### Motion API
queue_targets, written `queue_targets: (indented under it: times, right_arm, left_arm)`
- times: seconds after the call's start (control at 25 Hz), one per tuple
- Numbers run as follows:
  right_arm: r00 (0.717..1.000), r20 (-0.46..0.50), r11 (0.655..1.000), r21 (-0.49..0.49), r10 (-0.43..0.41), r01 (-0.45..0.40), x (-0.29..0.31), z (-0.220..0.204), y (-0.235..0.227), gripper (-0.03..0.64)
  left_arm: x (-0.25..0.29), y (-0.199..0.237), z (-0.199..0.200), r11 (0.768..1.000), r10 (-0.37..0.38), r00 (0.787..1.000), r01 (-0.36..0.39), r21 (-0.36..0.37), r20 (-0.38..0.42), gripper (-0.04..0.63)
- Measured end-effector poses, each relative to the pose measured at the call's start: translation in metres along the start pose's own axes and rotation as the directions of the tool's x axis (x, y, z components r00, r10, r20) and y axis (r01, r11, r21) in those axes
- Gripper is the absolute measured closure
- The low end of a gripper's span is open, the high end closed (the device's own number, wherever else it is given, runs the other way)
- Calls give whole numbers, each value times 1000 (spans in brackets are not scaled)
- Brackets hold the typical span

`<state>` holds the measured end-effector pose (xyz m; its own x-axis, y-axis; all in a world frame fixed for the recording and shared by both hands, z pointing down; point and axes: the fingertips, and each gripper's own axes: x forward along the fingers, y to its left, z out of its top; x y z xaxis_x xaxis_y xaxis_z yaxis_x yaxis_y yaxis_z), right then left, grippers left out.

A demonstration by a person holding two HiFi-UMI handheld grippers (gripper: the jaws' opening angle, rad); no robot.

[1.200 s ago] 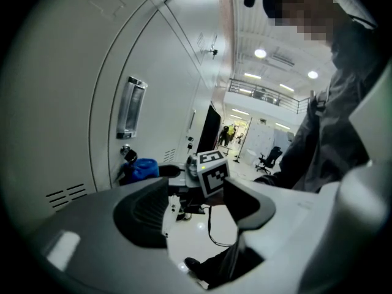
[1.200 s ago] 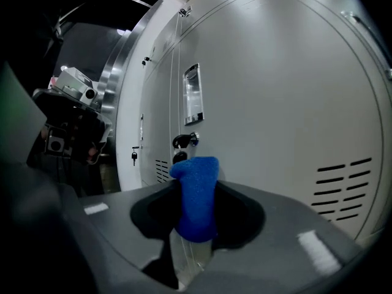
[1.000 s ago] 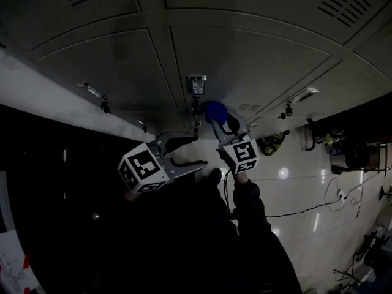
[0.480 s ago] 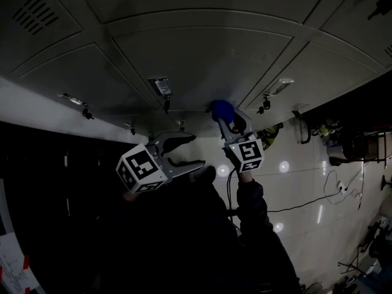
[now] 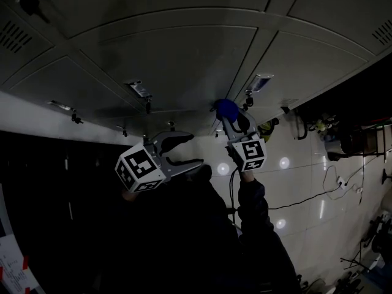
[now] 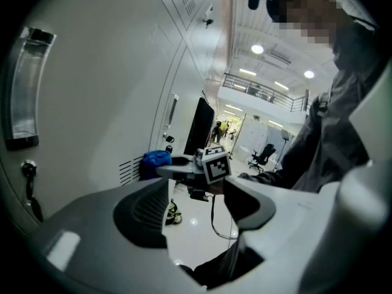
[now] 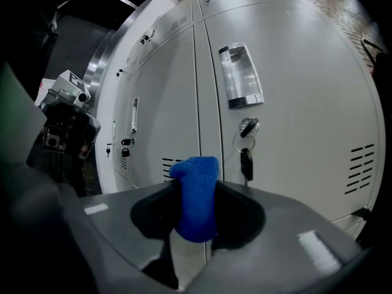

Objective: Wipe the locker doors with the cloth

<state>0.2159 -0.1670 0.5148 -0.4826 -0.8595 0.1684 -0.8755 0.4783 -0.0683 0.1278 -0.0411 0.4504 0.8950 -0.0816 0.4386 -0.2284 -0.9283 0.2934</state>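
Note:
My right gripper (image 5: pixel 228 116) is shut on a blue cloth (image 5: pixel 226 108) and holds it against the grey locker doors (image 5: pixel 184 54), near the seam between two doors. In the right gripper view the blue cloth (image 7: pixel 196 198) stands bunched between the jaws of the right gripper (image 7: pixel 196 213), just left of a hanging key (image 7: pixel 246 162) and below a recessed handle (image 7: pixel 241 75). My left gripper (image 5: pixel 187 150) hangs open to the left, off the doors, with nothing in it. The left gripper view shows the cloth (image 6: pixel 155 162) beside a door vent.
Handles (image 5: pixel 260 81) and key locks (image 5: pixel 146 106) stick out from the doors. A dark opening (image 5: pixel 55 182) lies at the left. The glossy floor (image 5: pixel 306 182) carries a cable (image 5: pixel 306 202) and yellow shoes (image 5: pixel 267 127).
The right gripper has slid the cloth to the right along the doors, past one handle toward the neighbouring door. The head view has swung with it. The left gripper stays open and idle.

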Motion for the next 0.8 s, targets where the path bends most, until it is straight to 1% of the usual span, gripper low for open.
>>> queue_targets:
  times: [0.12, 0.28, 0.48, 0.8]
  right_arm:
    - [1000, 4, 1000, 3, 6, -6, -3, 0, 0, 489]
    - [999, 12, 1000, 4, 31, -31, -6, -1, 17, 489]
    - [996, -3, 996, -3, 95, -95, 6, -10, 58, 489]
    - [978, -33, 978, -27, 208, -209, 53, -18, 137, 491]
  left_arm:
    - [4, -2, 0, 1000, 0, 1000, 0, -5, -3, 331]
    - [3, -4, -5, 1000, -2, 1000, 2, -12, -10, 331]
    - [-14, -3, -19, 1000, 9, 1000, -10, -28, -15, 332]
    - [-64, 7, -45, 997, 59, 998, -59, -54, -4, 331]
